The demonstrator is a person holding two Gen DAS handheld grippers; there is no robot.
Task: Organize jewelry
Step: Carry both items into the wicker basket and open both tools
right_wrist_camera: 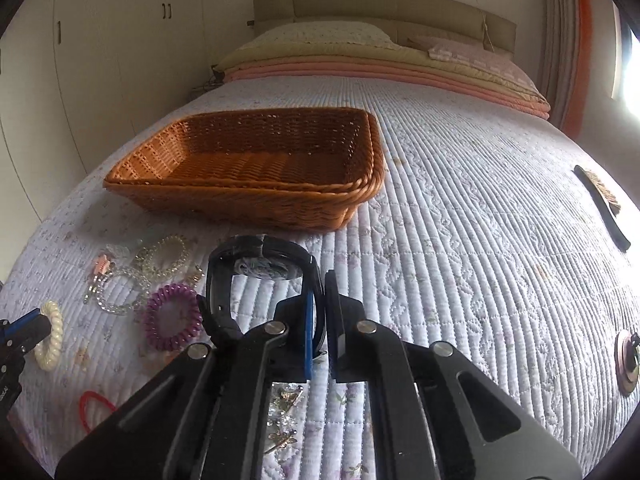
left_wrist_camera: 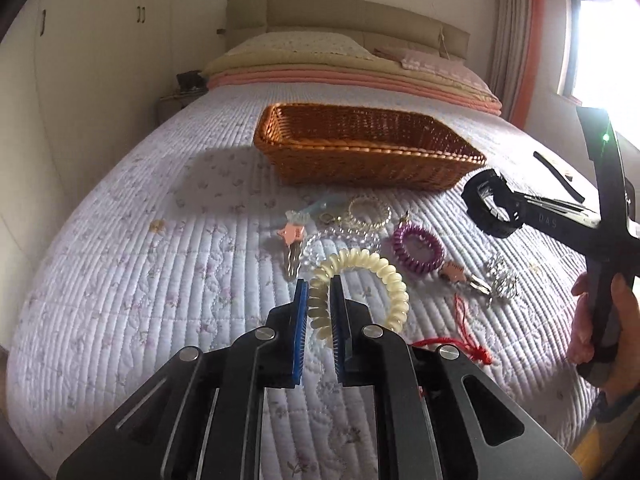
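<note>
My left gripper [left_wrist_camera: 319,284] is closed around the left side of a cream spiral hair tie [left_wrist_camera: 360,276] lying on the bed quilt. My right gripper [right_wrist_camera: 319,280] is shut on the strap of a black watch [right_wrist_camera: 260,264] and holds it above the quilt, in front of the brown wicker basket [right_wrist_camera: 280,200]. The watch also shows in the left wrist view [left_wrist_camera: 492,208]. The basket [left_wrist_camera: 360,160] looks empty. A purple spiral tie [left_wrist_camera: 418,248], clear bead bracelets [left_wrist_camera: 368,212], pink hair clips [left_wrist_camera: 292,236] and a silver claw clip [left_wrist_camera: 500,276] lie on the quilt.
A red cord [left_wrist_camera: 460,344] lies near the left gripper. A black comb [right_wrist_camera: 600,208] and a round brown object [right_wrist_camera: 626,360] lie on the right of the bed. Folded blankets and pillows [right_wrist_camera: 380,60] are at the head. Wardrobes stand on the left.
</note>
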